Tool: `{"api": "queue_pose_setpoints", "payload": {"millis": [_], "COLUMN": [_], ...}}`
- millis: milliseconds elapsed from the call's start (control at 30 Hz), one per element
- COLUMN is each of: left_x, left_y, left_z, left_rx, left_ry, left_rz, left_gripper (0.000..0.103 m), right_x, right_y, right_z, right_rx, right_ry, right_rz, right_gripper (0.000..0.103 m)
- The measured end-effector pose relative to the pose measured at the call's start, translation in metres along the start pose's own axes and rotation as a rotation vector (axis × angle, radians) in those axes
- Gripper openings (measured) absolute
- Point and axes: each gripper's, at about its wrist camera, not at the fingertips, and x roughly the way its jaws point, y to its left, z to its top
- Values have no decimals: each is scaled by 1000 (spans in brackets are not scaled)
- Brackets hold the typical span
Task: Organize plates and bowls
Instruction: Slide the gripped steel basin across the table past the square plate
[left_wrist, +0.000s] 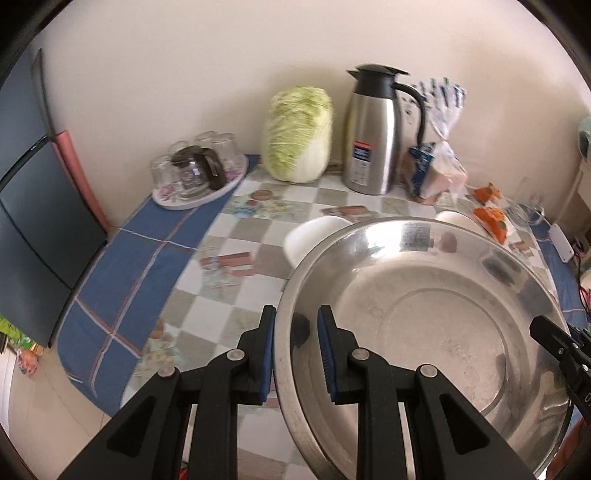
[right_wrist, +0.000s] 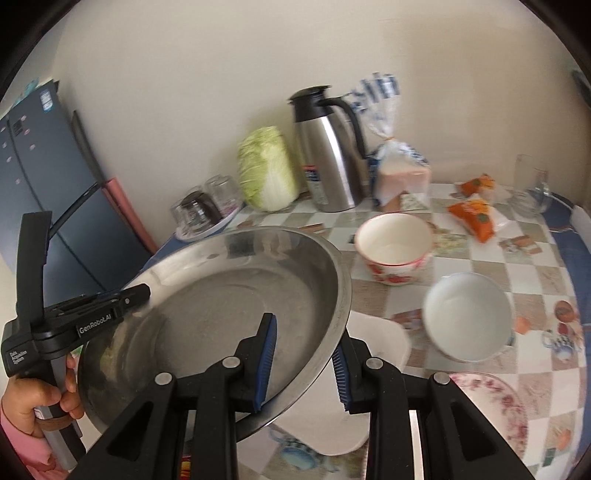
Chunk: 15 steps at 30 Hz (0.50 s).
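Observation:
A large steel basin (left_wrist: 424, 314) is held up above the table, tilted; it also shows in the right wrist view (right_wrist: 221, 314). My left gripper (left_wrist: 297, 354) straddles its left rim and looks shut on it. My right gripper (right_wrist: 304, 363) grips its right rim, one finger inside and one outside. On the table lie a floral bowl (right_wrist: 393, 254), a plain white bowl (right_wrist: 467, 317), a white square plate (right_wrist: 376, 339) under the basin and a floral plate (right_wrist: 495, 402). A white bowl (left_wrist: 314, 236) peeks out beyond the basin in the left wrist view.
At the back stand a steel thermos jug (left_wrist: 373, 136), a cabbage (left_wrist: 297, 133), a tray of upturned glasses (left_wrist: 201, 170), bagged bread (right_wrist: 402, 173), orange snack packets (right_wrist: 474, 214) and a glass (right_wrist: 528, 184). A dark fridge (right_wrist: 40, 184) stands left of the checkered table (left_wrist: 221, 258).

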Motion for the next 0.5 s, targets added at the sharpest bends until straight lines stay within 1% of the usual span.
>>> {"api": "queue_pose_setpoints", "payload": {"millis": [233, 367, 500], "left_x": [21, 33, 47], "left_y": [-35, -45, -51], "left_z": [-3, -4, -7], "left_rx": [30, 26, 23], "left_ry": [44, 64, 79], "left_rz": [-36, -56, -62], "left_gripper": [23, 23, 23], "right_x": [-4, -1, 9], "right_y": [-29, -42, -51], "right_z": [-4, -6, -9], "right_rx": [45, 66, 81], "right_ry": [19, 32, 68], "right_rz": [-69, -94, -120], "right_gripper": [31, 31, 31]}}
